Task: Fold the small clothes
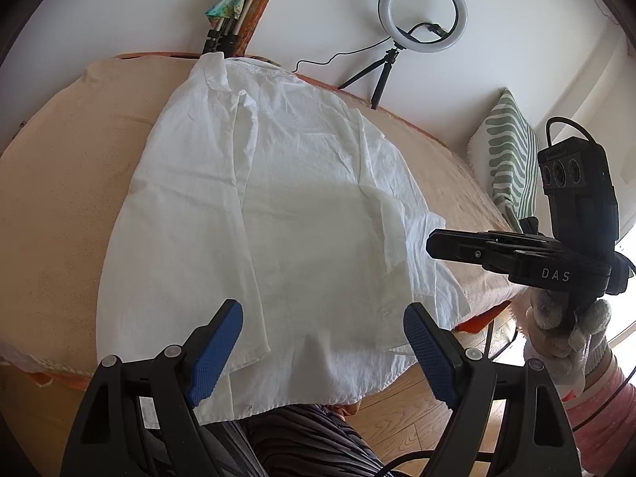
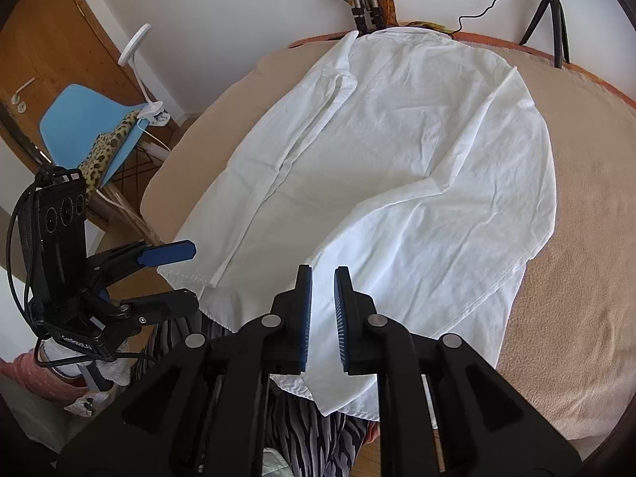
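Right wrist view shows the right gripper (image 2: 322, 314) with pads slightly apart and empty over the near hem of the white shirt (image 2: 397, 167) spread beyond it on the counter (image 2: 588, 278), so, with the left gripper (image 1: 324, 353) wide apart, pinch both hem corners evenly before folding.

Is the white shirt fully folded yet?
No. The shirt lies lengthwise on the table with both sides turned in, hem overhanging.
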Demonstrator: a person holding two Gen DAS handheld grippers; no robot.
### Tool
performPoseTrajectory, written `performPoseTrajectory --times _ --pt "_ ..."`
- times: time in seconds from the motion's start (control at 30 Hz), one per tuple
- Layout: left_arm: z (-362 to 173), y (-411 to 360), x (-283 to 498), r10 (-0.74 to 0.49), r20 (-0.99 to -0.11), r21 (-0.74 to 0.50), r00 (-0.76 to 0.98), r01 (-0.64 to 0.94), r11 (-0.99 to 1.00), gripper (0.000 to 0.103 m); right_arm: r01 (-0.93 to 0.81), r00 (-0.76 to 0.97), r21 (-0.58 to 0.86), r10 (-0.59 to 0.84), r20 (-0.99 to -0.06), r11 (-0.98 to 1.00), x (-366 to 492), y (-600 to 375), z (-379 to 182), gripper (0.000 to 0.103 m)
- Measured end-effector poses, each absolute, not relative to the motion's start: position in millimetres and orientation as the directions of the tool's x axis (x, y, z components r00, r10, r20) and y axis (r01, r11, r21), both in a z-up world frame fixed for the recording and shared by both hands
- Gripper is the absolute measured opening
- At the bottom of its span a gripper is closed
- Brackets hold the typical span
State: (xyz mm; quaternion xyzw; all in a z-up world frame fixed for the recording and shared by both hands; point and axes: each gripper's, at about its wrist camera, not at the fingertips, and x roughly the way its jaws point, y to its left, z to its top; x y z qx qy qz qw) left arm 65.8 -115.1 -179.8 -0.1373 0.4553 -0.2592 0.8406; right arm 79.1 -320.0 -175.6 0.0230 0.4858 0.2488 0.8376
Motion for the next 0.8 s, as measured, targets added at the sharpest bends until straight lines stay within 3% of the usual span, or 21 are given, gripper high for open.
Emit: performPoseTrajectory --times 0.03,0.07,0.4,0.5,0.57,0.7,0.73,0.8 --pt "-182 -117 67 -0.572 -0.692 -0.48 0.44 0.312 0.82 0.084 -0.393 0.418 0.278 0.44 -0.795 0.876 78 -324 -172 0.042" --pt "-185 -120 68 -0.582 -0.692 -0.49 0.427 0.314 0.813 0.084 -0.39 0.439 0.277 0.441 -0.783 0.878 78 -331 -167 0.046" --pt "-199 -158 85 -0.641 -0.686 -0.541 0.344 0.347 0.766 0.082 -0.186 0.563 0.273 0.33 -0.757 0.944 152 -415 -135 0.046" --pt "-209 -165 91 -0.661 -0.69 -0.575 0.294 0.333 0.748 0.063 -0.124 0.531 0.309 0.326 -0.782 0.943 168 -433 -149 0.046" --pt "-215 -169 91 -0.682 -0.681 -0.599 0.267 0.332 0.729 0.042 -0.073 0.515 0.289 0.284 -0.809 0.954 173 -442 -162 0.047" --pt "-221 -178 89 -0.715 -0.658 -0.634 0.237 0.338 0.696 0.026 0.012 0.47 0.262 0.225 -0.853 0.965 183 -455 -193 0.047" --pt "-221 -180 88 -0.73 -0.646 -0.653 0.225 0.333 0.681 0.016 0.025 0.46 0.275 0.233 -0.857 0.961 187 -458 -201 0.046" --pt "-222 -181 87 -0.76 -0.617 -0.696 0.206 0.308 0.649 0.007 0.039 0.453 0.274 0.227 -0.862 0.961 193 -458 -211 0.037"
